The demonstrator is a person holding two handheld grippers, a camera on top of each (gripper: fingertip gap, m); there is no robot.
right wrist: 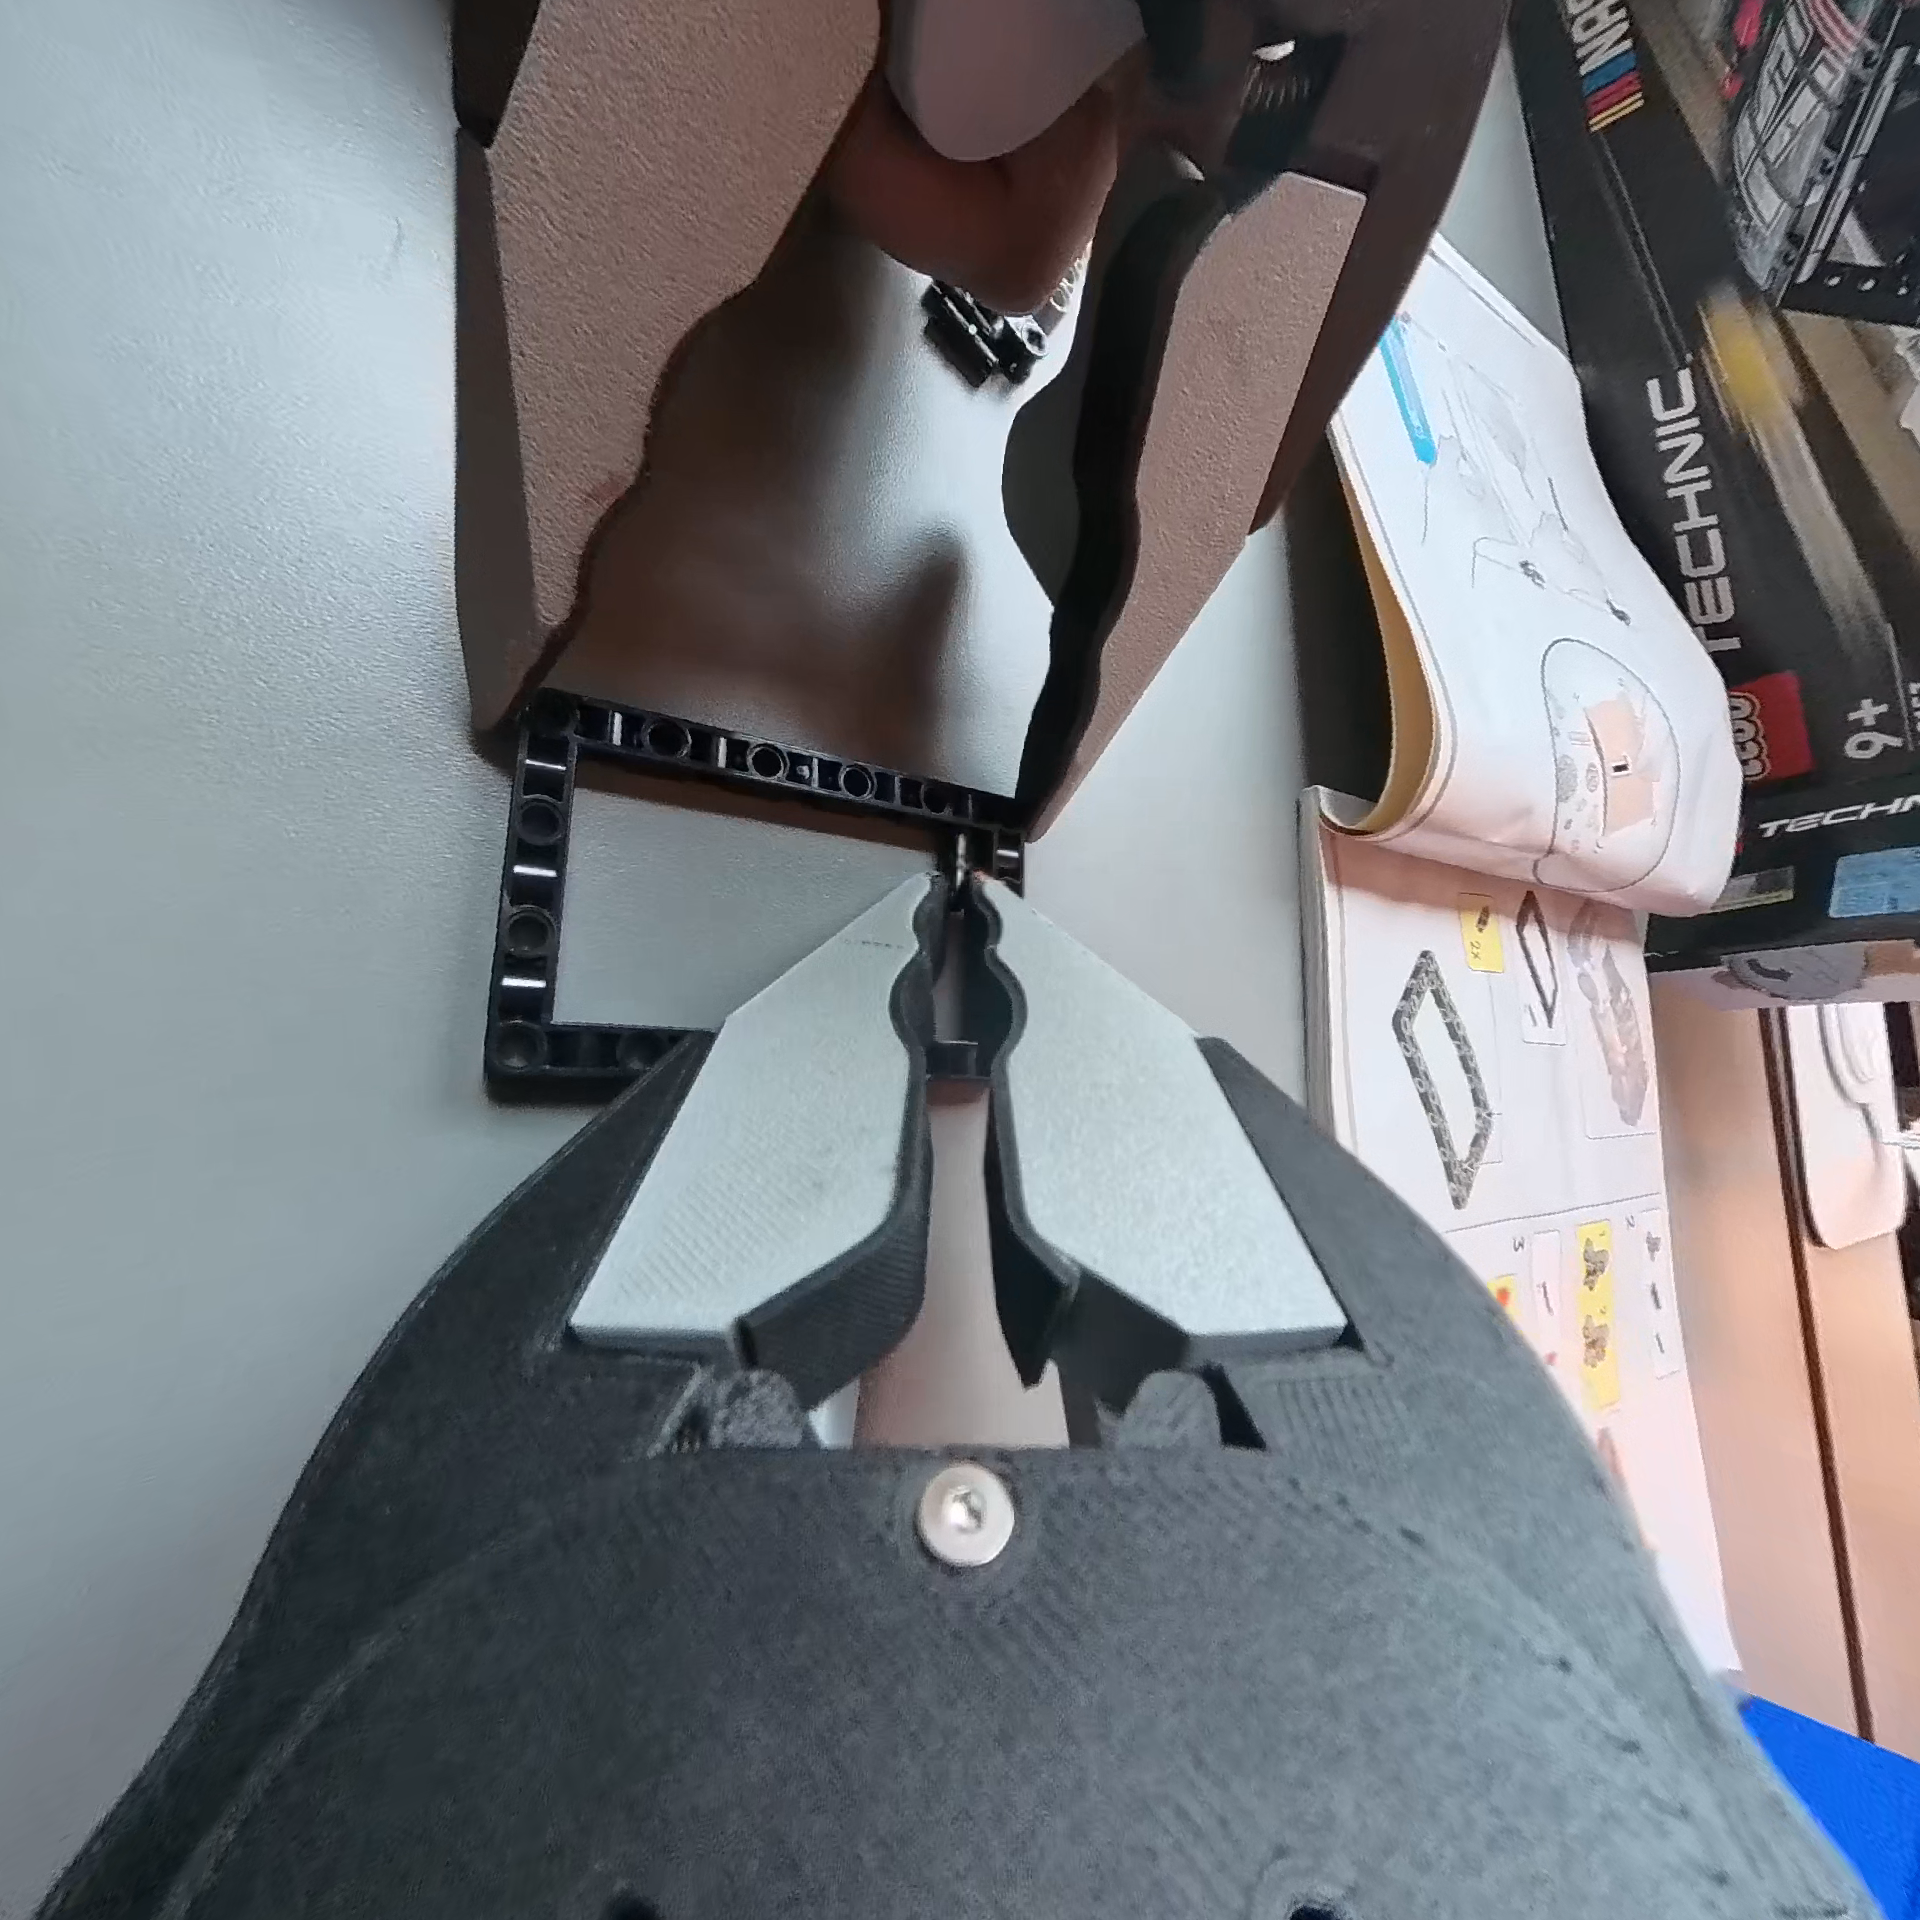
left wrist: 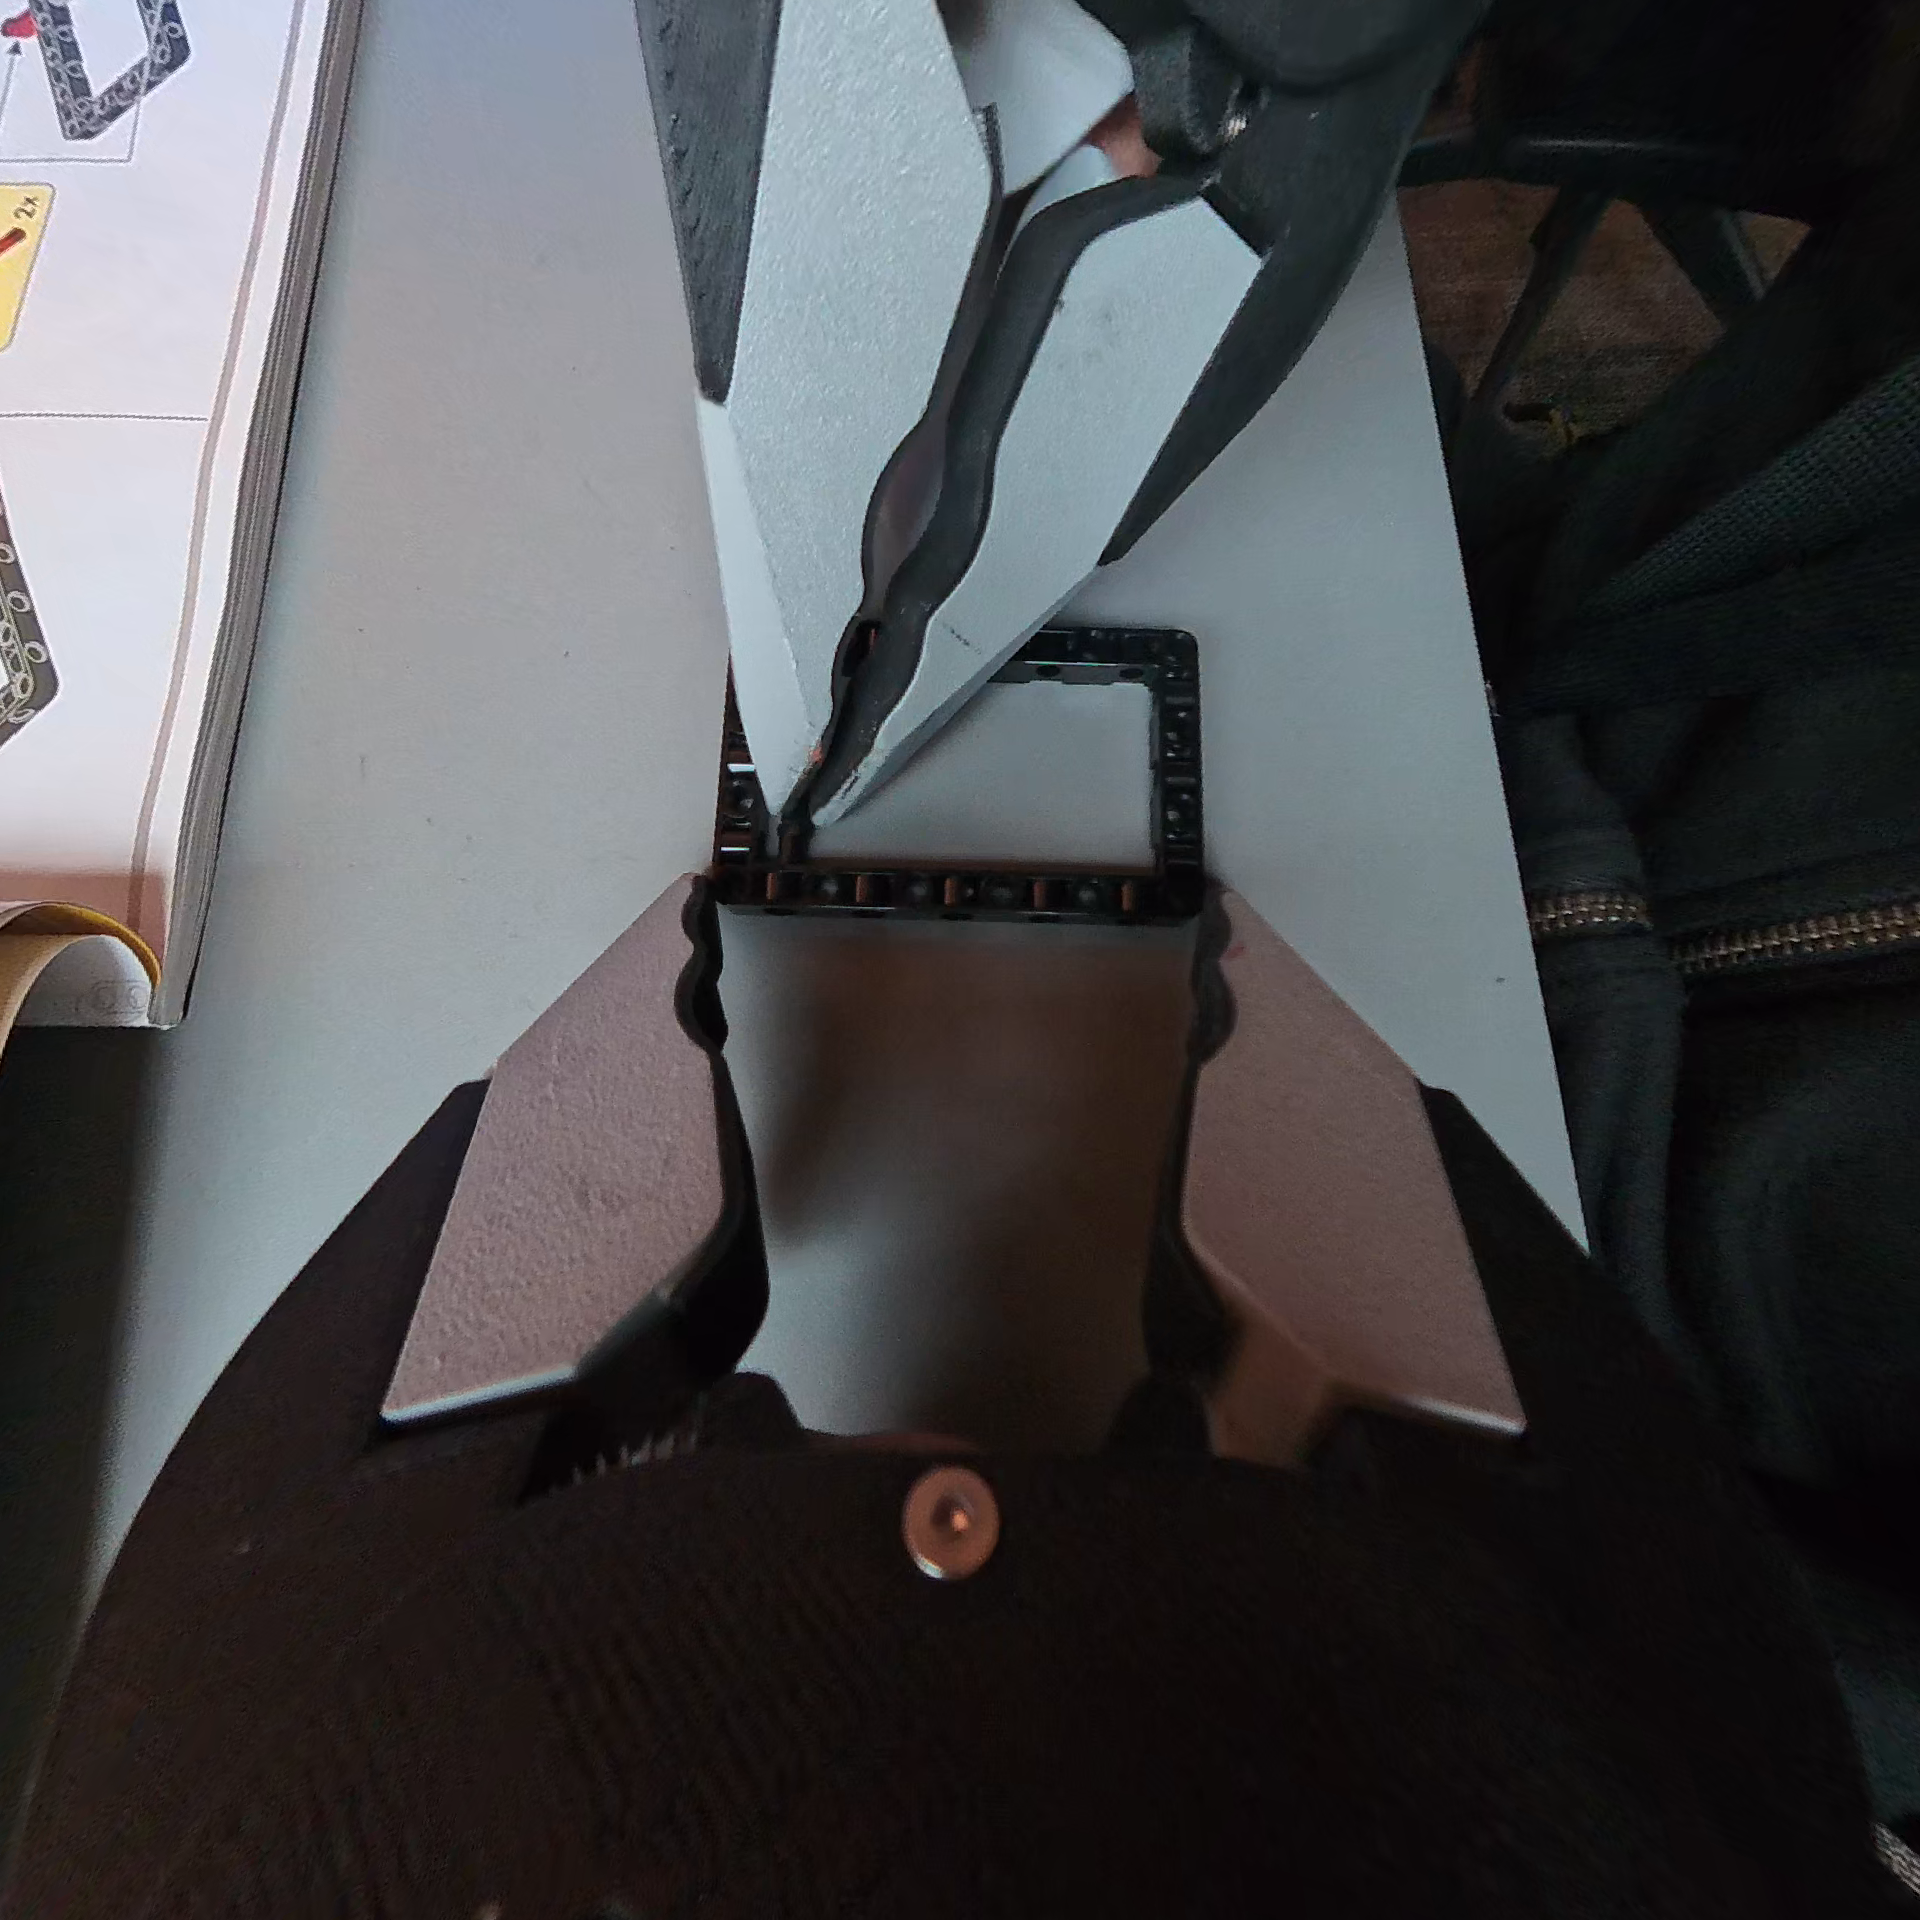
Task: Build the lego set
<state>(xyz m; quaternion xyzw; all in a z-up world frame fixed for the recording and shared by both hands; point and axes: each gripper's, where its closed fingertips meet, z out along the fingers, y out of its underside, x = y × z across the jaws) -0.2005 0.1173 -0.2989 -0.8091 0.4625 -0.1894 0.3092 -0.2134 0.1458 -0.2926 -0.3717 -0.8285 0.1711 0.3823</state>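
Flat on the white bench (left wrist: 468,623), a black lego frame (left wrist: 1179,748), gripped across its near bar by the wide-spread left tongs (left wrist: 956,904). Pinched nearly shut at the frame's corner, the right tongs (right wrist: 961,883), clamping what looks like a small black pin (right wrist: 954,1055). Right of those tongs, an open instruction booklet (right wrist: 1455,1039); beyond the left tongs, loose black pieces (right wrist: 977,332).

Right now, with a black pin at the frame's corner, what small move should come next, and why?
Probably push the right gripper slightly forward: it is shut on a small black pin whose tip meets a corner of the black frame, which the left gripper braces along one side.
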